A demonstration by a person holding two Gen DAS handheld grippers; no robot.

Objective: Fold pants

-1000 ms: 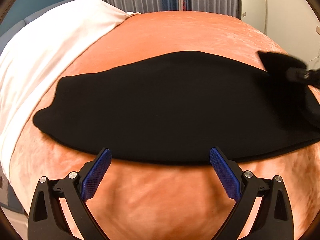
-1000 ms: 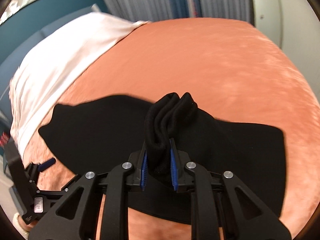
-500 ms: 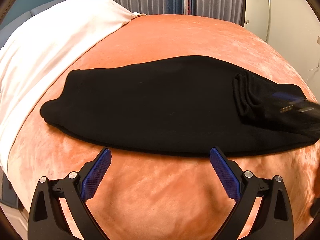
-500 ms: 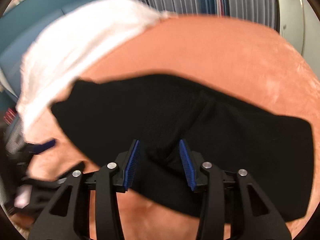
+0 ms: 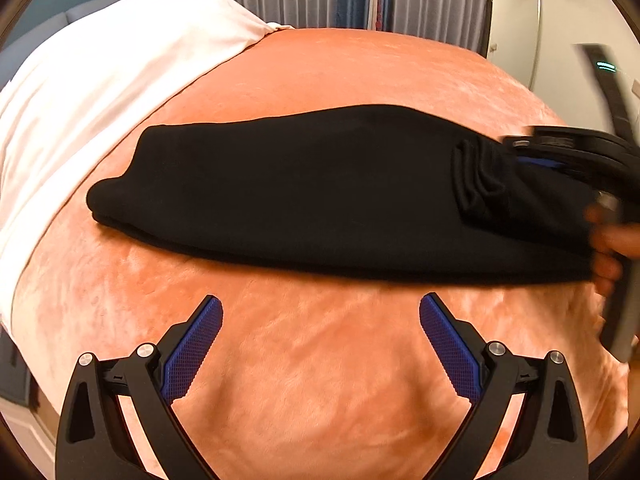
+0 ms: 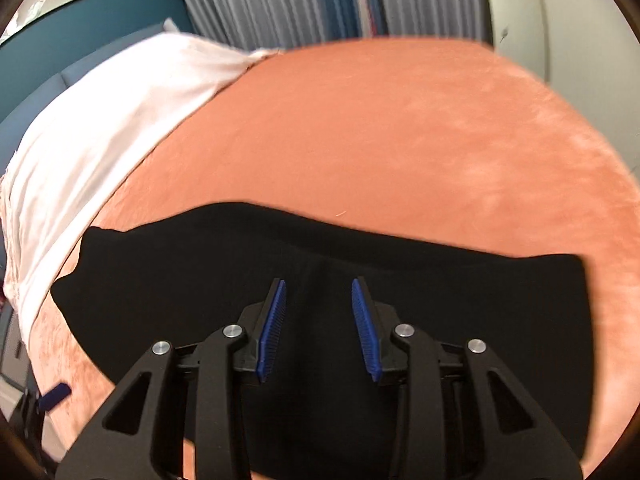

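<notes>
folded black fabric pants [image 5: 304, 188] lying flat across a plush orange blanket [image 5: 320, 360], near a white sheet [image 5: 100, 80]. left gripper [image 5: 320, 320] spread wide and empty, over bare blanket just short of the pants' near edge. right gripper [image 6: 319, 316] low over the pants, jaws parted after just closing slightly, blue pads [image 6: 272, 328] flanking cloth without pinching it.

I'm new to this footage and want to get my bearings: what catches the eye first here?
The black pants stand out most, folded into a long dark band across the middle of the orange blanket. The right gripper hangs over their right end, jaws parted with nothing pinched, while the left gripper hovers wide open at the near edge. A white sheet lies at far left.
</notes>
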